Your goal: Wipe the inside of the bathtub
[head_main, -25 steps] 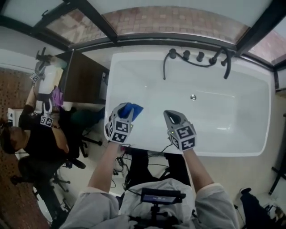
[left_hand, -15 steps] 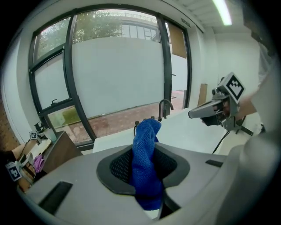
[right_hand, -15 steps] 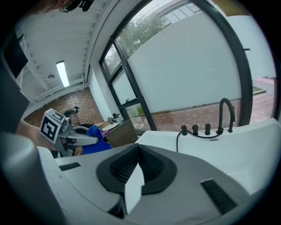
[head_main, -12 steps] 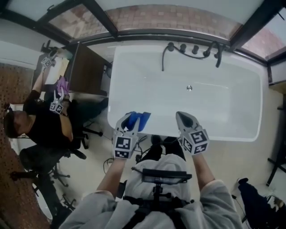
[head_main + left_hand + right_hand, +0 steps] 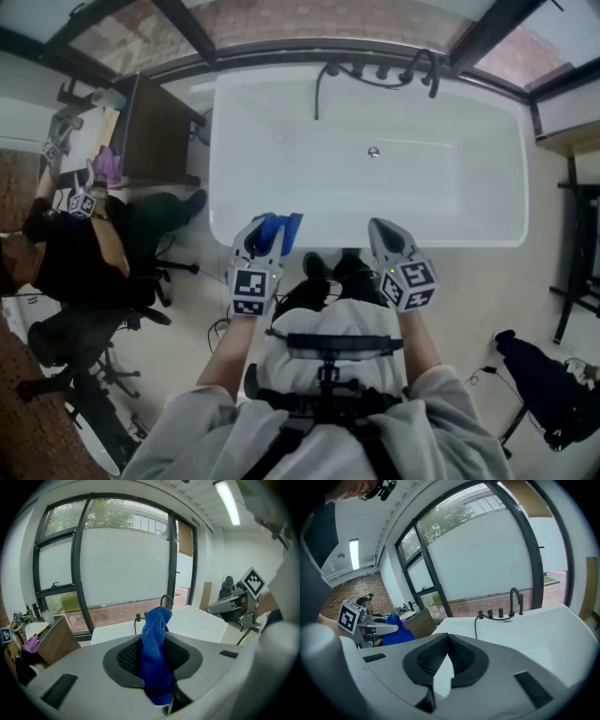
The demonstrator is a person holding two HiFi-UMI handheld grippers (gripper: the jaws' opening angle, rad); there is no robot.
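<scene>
Soft daylight is coming through the tall black-framed frosted windows [image 5: 122, 550]; a white ceiling strip lamp [image 5: 229, 501] is glowing; fisheye distortion is bending the dark edges.

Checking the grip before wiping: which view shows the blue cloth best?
The left gripper view: the blue cloth fills the centre, pinched between the left gripper's jaws. The head view shows only a small blue corner; the right gripper view shows it small, off to the left.
</scene>
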